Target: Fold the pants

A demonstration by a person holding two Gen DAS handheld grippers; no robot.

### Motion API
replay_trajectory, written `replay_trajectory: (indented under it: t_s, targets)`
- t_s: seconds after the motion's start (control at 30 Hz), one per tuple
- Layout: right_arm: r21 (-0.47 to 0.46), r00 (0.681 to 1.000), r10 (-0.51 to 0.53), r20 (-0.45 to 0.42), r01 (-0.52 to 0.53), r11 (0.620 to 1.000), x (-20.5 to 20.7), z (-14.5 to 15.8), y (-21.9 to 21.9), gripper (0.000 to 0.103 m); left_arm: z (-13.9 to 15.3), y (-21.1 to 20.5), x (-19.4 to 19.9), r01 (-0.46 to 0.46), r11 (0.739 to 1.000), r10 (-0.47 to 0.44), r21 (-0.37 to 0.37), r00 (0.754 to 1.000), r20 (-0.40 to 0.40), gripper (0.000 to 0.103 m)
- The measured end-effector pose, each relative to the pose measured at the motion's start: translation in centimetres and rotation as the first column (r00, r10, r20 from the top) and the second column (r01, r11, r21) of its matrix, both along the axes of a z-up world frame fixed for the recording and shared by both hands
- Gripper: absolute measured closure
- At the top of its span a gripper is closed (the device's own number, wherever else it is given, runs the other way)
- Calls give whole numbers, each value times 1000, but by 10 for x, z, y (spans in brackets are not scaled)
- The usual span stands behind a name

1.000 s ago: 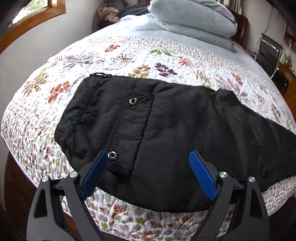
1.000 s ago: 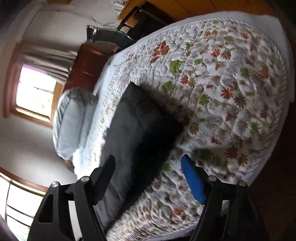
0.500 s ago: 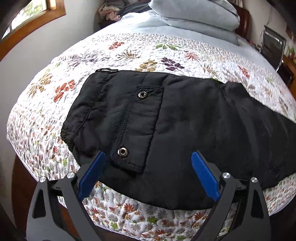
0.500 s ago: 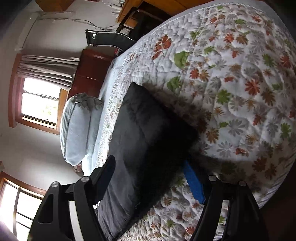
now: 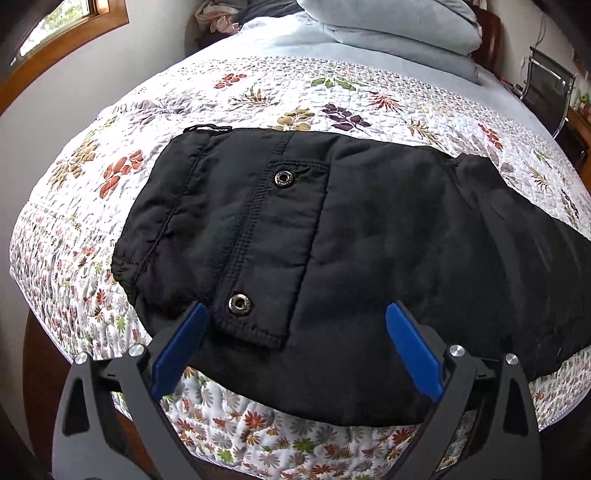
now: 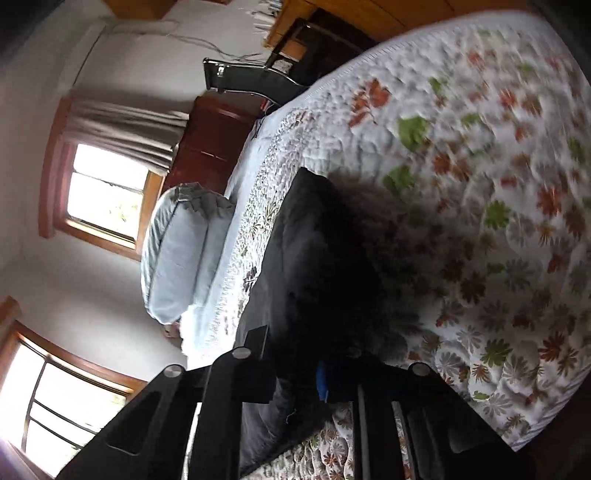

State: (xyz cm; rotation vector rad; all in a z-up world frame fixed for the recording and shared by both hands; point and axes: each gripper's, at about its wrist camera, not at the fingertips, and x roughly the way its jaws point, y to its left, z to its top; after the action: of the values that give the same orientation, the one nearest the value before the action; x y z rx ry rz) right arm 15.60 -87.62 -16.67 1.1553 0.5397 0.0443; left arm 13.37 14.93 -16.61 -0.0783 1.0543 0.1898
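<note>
Black pants lie flat across the floral quilt, waist end at the left with a snap pocket, legs running off to the right. My left gripper is open and hovers just above the near edge of the waist part, touching nothing. In the right wrist view the leg end of the pants lies on the quilt. My right gripper has its jaws closed on the dark leg fabric near the hem.
Grey pillows are stacked at the head of the bed and also show in the right wrist view. A chair stands beside the bed at the right. The bed's near edge drops to a wooden floor.
My right gripper moved down onto the pants' leg end and closed on the fabric. My left gripper drifted slightly closer to the waist, still open.
</note>
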Motion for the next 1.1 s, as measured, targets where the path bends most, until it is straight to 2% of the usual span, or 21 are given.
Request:
replay_trajectory:
  t_s: [0.13, 0.37, 0.5, 0.73, 0.9, 1.0, 1.1]
  targets:
    - [-76, 1000, -1, -19, 0, 997, 8, 21, 8, 87, 0, -1, 1, 1, 1000, -1, 1, 1000, 0, 6]
    - [-149, 1000, -13, -22, 10, 989, 18, 53, 21, 88, 0, -1, 0, 13, 1000, -13, 1, 1000, 0, 6]
    - [-255, 1000, -1, 1, 1, 967, 20, 88, 42, 88, 0, -1, -1, 26, 1000, -26, 3, 1000, -1, 6]
    - [-418, 996, 69, 51, -41, 908, 15, 139, 84, 88, 0, -1, -3, 41, 999, -41, 1, 999, 4, 6]
    - [-515, 992, 108, 60, -62, 855, 15, 163, 111, 88, -1, -1, -4, 44, 999, -44, -5, 999, 8, 6]
    - [-584, 989, 138, 59, -78, 808, 16, 179, 133, 88, -1, -1, -4, 46, 999, -46, -7, 999, 9, 6]
    - [-620, 984, 168, 60, -95, 779, 16, 186, 146, 88, -1, -1, -4, 47, 999, -47, -9, 999, 10, 6]
